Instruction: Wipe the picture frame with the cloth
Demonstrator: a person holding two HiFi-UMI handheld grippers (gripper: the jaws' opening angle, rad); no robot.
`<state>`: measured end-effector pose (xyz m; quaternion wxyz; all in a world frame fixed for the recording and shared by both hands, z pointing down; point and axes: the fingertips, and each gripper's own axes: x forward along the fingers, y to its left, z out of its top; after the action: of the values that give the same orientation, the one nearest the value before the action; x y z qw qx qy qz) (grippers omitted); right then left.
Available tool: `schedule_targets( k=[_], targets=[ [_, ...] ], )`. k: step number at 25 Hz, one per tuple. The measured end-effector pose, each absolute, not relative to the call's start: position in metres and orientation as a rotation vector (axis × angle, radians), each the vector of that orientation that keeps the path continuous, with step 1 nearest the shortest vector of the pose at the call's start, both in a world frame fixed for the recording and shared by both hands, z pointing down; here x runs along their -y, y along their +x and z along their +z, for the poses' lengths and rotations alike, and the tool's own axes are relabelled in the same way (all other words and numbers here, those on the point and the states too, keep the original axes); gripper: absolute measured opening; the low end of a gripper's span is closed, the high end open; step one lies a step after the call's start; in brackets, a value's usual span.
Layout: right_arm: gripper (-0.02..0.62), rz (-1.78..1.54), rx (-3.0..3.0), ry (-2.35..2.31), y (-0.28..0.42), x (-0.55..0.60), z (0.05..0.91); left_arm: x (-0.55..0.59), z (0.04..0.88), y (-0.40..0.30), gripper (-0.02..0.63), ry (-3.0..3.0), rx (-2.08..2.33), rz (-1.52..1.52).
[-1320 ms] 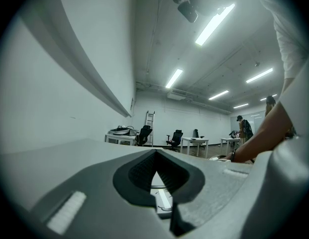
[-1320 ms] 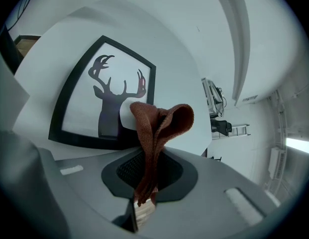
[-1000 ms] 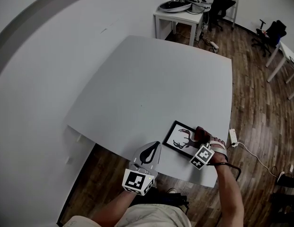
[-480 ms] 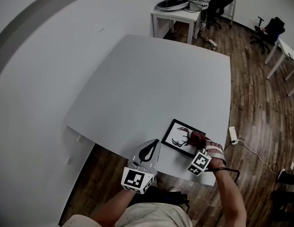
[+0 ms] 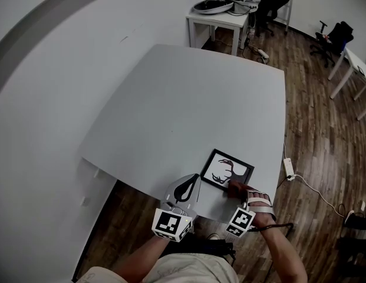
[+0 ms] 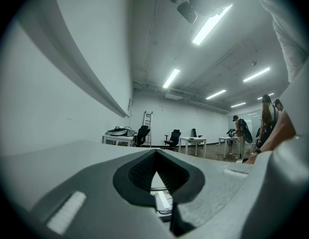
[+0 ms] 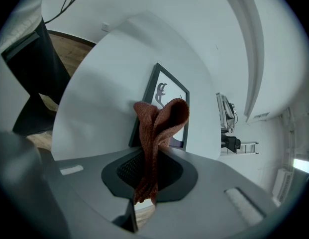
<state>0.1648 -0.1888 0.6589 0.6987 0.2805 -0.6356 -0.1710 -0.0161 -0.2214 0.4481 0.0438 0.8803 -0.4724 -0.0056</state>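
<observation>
Picture frame (image 5: pixel 227 168) lies flat on the grey table (image 5: pixel 188 87), close to the near edge and in front of my right hand. Its black border and the dark antler print are plain to see.

Right gripper (image 5: pixel 238 196): in the right gripper view the jaws are clamped on the reddish-brown cloth (image 7: pixel 156 128). The cloth runs down through the throat of the jaws, and a folded loop sticks out ahead of the tips. The grip looks secure. In the head view the cloth (image 5: pixel 235 187) sits at the frame's near side, by its lower right corner. I cannot confirm from either view whether the loop is pressing on the frame or is just clear of it.

Left gripper (image 5: pixel 184 190): it rests over the table edge, left of the frame and apart from it. In its own view the jaw tips meet with nothing between them, and it does not brace the frame.

Assessment: I judge the wiping step to be in hand, with the cloth at the near end of a pass.

Next move calls for carrying the loop across the glass toward the far border under light downward pressure. The frame is unheld and near the table edge, so a hard push could slide it.
</observation>
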Motion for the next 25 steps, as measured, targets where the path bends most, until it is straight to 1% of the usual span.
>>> schedule_targets(
  k=[8,13,19,25],
  targets=[
    [0.060,-0.380,1.444,0.608,0.150,0.163,0.660,0.221,0.446,-0.011,0.001,2.696,1.433,-0.023],
    [0.060,-0.308,1.533,0.730,0.149,0.166,0.647,0.222,0.445,-0.008,0.000,2.707,1.427,-0.029],
    [0.060,-0.106,1.720,1.091,0.154,0.180,0.596,0.225,0.441,-0.007,0.002,2.710,1.432,-0.035],
    [0.060,0.040,1.943,1.457,0.163,0.189,0.518,0.226,0.427,0.001,0.002,2.719,1.425,-0.062]
  ],
)
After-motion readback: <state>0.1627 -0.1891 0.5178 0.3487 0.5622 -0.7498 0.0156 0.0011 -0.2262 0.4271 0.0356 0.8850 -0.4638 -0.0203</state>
